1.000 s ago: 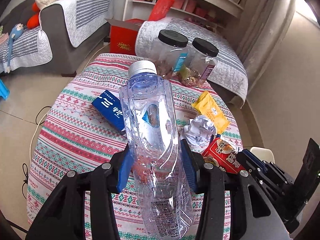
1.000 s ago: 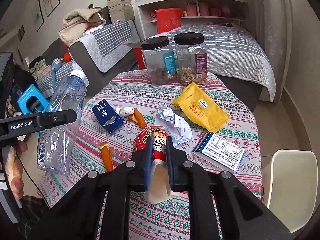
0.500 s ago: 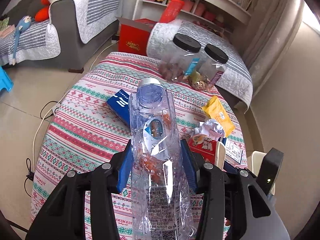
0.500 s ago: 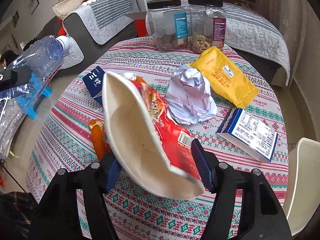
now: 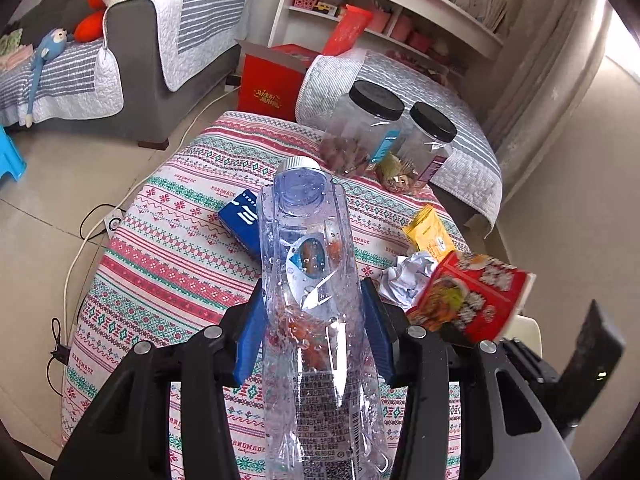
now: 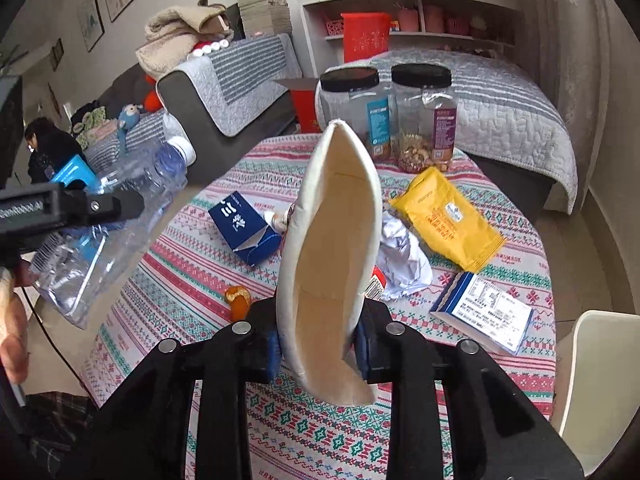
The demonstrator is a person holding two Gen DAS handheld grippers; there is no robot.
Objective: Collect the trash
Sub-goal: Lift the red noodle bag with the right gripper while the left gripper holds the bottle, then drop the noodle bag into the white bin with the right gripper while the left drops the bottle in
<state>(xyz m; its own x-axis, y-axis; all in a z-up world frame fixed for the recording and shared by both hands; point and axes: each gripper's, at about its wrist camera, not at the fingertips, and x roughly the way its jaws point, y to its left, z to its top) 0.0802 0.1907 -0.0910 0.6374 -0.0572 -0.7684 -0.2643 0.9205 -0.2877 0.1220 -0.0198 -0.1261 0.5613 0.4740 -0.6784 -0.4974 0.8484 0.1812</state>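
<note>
My left gripper (image 5: 316, 336) is shut on a clear empty plastic bottle (image 5: 316, 320) with a grey cap, held above the table; it also shows at the left of the right wrist view (image 6: 100, 232). My right gripper (image 6: 318, 344) is shut on a squashed red noodle cup (image 6: 328, 260), white inside, lifted off the table; the cup's red outside shows in the left wrist view (image 5: 472, 300). On the table lie a crumpled white paper (image 6: 400, 256), a yellow packet (image 6: 444, 220), a blue carton (image 6: 244, 224), a blue-and-white box (image 6: 484, 312) and orange peel (image 6: 238, 300).
Two black-lidded snack jars (image 6: 388, 120) stand at the table's far edge. The patterned tablecloth (image 5: 168, 248) covers the round table. A grey sofa (image 5: 132, 40) is at the left, a bed (image 6: 500, 112) behind, a white chair (image 6: 596, 380) at the right.
My right gripper lifted the noodle cup off the table and turned it more upright, closing tighter on it. My left gripper has drawn back a little with the bottle.
</note>
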